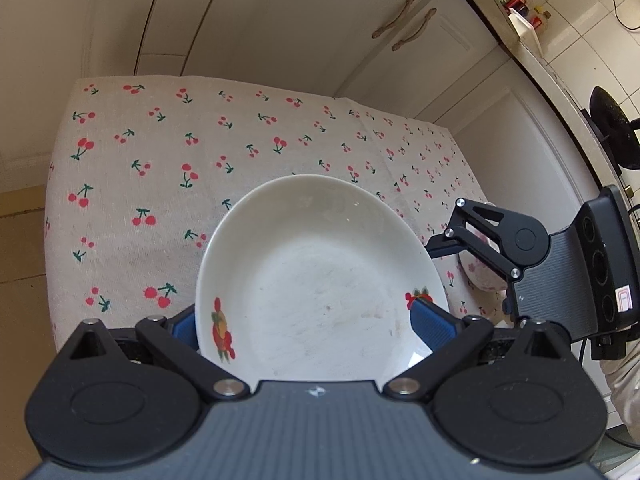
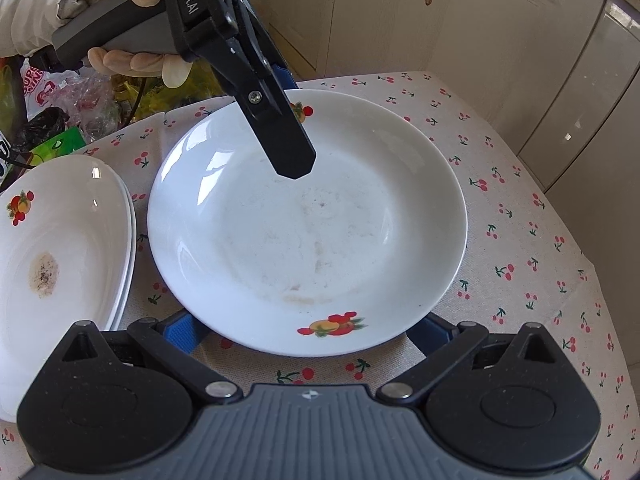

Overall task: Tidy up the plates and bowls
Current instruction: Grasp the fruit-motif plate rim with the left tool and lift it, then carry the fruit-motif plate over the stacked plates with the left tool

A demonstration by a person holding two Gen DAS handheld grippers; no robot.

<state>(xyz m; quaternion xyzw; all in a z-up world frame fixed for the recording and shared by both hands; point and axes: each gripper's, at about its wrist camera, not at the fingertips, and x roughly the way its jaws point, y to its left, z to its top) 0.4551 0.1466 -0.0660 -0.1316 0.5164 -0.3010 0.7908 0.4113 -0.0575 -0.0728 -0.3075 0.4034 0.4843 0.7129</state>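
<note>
Spread wide, the right claw (image 2: pixel 308 330) straddles the plate's (image 2: pixel 308 216) near rim; left claw (image 1: pixel 312 320) grips its far rim; plate lies face-up on the worktop (image 2: pixel 520 208).

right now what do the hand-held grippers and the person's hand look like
Each hand-held gripper is black with a ribbed grey body, round pivot caps, silver screws and blue ribbed pads. The left hand-held gripper carries white "GenRobot.AI" lettering on its side and has a grey handle with a dark cable trailing from it. The hand wears a cream glove below a pale sleeve. The right hand-held gripper shows three round recesses and a red-and-white sticker.
</note>
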